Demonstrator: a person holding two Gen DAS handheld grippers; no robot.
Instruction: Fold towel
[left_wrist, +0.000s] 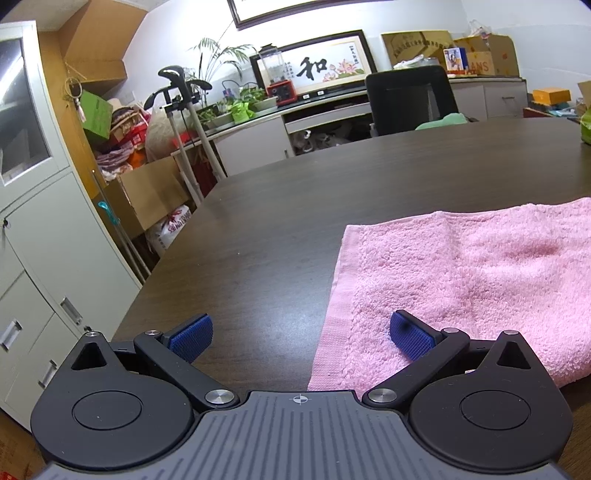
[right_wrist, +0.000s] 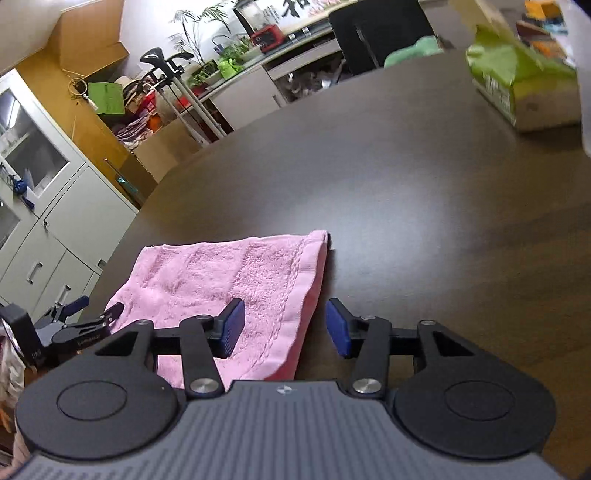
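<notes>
Towel (right_wrist: 207, 280) lies doubled on the desk (right_wrist: 406, 206), both sets of jaws apart and empty; next, pinch its 3 o'clock hem to fold again.

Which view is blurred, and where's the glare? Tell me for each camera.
Left wrist view: sharp, fisheye-curved, with a blown-out ceiling light; the towel shows crisp pile. Right wrist view: softer and tilted, the green box smeared, with a pale sheen on the table.

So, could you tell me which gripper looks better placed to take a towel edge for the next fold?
Probably the right gripper: its open jaws straddle the pink towel's hemmed edge. The left gripper is open too, with bare table between its pads.
</notes>
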